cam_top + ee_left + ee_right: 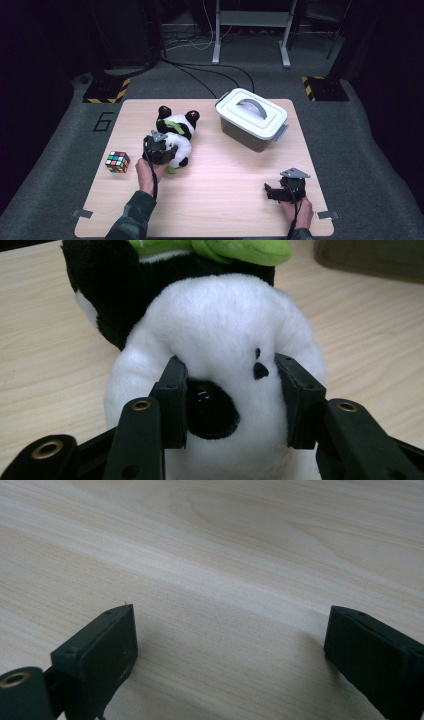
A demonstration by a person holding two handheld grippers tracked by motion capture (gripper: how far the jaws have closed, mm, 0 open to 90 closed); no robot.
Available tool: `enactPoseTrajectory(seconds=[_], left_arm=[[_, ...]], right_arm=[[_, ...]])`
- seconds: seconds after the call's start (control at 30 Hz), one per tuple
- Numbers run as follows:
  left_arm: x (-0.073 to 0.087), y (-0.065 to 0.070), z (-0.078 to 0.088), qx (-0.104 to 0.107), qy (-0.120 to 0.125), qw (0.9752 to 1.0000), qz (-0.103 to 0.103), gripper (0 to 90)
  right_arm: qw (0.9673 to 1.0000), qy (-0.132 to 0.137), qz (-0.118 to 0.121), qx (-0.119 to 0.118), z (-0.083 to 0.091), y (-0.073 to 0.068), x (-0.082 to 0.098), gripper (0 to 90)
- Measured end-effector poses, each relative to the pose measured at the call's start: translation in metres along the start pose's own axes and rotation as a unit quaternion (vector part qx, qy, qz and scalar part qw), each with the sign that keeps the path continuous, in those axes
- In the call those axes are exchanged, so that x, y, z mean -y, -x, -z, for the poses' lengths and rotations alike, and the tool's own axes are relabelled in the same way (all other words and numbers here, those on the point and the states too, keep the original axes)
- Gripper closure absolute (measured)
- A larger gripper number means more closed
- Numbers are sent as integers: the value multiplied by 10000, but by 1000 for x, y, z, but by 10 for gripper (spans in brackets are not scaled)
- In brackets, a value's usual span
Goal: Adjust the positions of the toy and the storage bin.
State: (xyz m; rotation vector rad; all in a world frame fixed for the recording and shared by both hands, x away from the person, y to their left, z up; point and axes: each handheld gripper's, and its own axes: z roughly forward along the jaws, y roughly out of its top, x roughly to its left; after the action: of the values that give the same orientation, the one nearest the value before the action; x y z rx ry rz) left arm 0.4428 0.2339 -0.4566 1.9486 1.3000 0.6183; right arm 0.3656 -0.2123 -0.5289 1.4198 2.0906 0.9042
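Where jaws pinch, panda [220, 340] face hides — partly.

Table brightly lit, surroundings dark; close views slightly soft.

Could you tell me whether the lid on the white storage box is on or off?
On. The white lid sits flat over the box, its grey handle folded down and the side latches at the rim.
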Motion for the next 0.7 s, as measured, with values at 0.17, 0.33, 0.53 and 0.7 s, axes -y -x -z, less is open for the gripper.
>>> enactPoseTrajectory(seconds=[0.17, 0.33, 0.53, 0.7], left_arm=[[13, -6, 20, 315, -103, 9992, -218, 539], [29, -18, 41, 560, -153, 9980, -229, 522], [29, -19, 49, 509, -301, 9981, -169, 401], [17, -6, 51, 270, 0, 9996, 36, 274]], right_arm=[[10000, 1, -9, 4, 0, 0, 0, 63], [10000, 4, -23, 1, 0, 0, 0, 63], [10000, 7, -33, 6, 0, 0, 0, 64], [10000, 15, -23, 2, 0, 0, 0, 67]])
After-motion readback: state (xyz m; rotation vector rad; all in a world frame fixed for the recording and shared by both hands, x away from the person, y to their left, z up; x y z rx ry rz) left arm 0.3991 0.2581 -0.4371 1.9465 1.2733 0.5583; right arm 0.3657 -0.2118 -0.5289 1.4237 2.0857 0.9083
